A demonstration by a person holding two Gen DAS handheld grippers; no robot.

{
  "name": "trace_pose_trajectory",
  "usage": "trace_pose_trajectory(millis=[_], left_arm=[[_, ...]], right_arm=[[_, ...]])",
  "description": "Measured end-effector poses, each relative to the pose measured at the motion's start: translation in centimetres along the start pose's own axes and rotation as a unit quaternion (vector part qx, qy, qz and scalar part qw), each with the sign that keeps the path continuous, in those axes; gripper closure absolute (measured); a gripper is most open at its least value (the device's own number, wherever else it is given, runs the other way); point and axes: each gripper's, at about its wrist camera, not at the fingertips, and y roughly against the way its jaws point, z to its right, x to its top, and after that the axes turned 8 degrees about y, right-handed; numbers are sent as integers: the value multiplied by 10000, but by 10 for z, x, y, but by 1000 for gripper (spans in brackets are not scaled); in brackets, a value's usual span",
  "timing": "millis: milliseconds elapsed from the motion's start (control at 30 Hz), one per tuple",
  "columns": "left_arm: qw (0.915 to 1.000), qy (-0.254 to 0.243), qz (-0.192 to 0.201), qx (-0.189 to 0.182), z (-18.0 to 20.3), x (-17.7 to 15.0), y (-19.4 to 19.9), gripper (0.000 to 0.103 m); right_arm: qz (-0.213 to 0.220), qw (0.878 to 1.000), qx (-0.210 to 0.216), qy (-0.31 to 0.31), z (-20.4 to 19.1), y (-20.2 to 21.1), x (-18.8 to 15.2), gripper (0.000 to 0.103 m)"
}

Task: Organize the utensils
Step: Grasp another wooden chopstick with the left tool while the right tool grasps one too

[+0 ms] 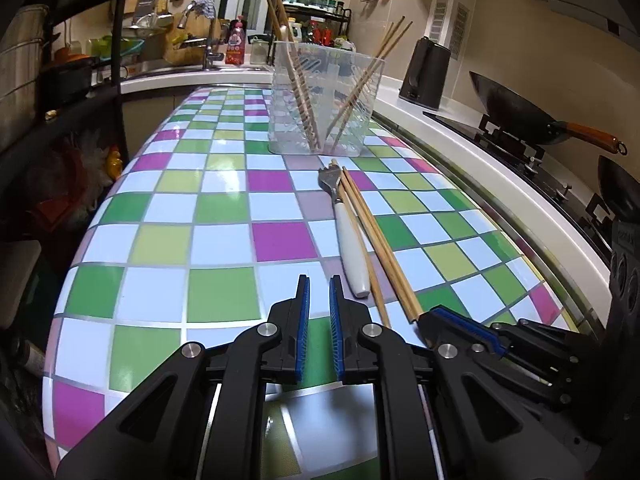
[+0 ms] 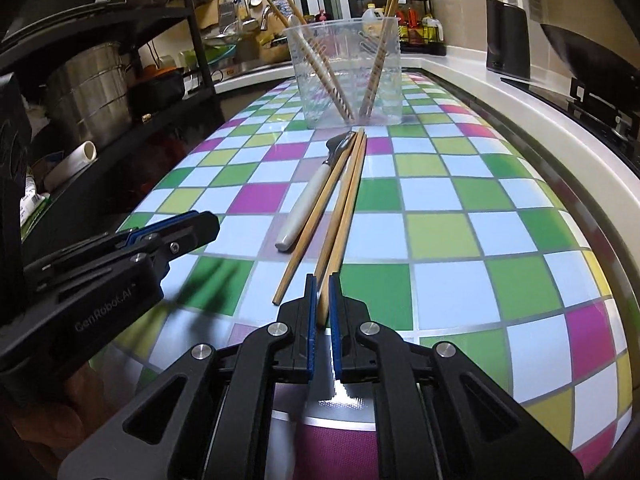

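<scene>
On the checkered table (image 1: 224, 240) lie a white-handled metal utensil (image 1: 352, 240) (image 2: 304, 200) and three wooden chopsticks (image 1: 372, 232) side by side. My right gripper (image 2: 322, 283) is shut on the near ends of two of those chopsticks (image 2: 340, 232); the third (image 2: 310, 224) lies loose beside them. In the left wrist view the right gripper (image 1: 430, 318) sits at those ends. My left gripper (image 1: 319, 285) hovers just left of the utensil's handle, shut, with nothing between its pads. Behind stands a clear plastic holder (image 1: 326, 100) (image 2: 346, 72) with several chopsticks leaning in it.
A white counter (image 1: 480, 168) runs along the table's right side, with a black kettle (image 1: 426, 74) and a wok (image 1: 520, 116) on the stove. Left of the table a black shelf (image 2: 192, 40) holds a steel pot (image 2: 88, 92). A sink tap (image 1: 208, 48) is at the back.
</scene>
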Motion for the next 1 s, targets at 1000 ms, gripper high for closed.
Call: trace_pose_trajectory(millis=[1000], left_arm=[[9972, -137, -724, -148, 26, -10, -27, 98]], right_arm=[[20, 9998, 95, -200, 17, 7, -4, 98]])
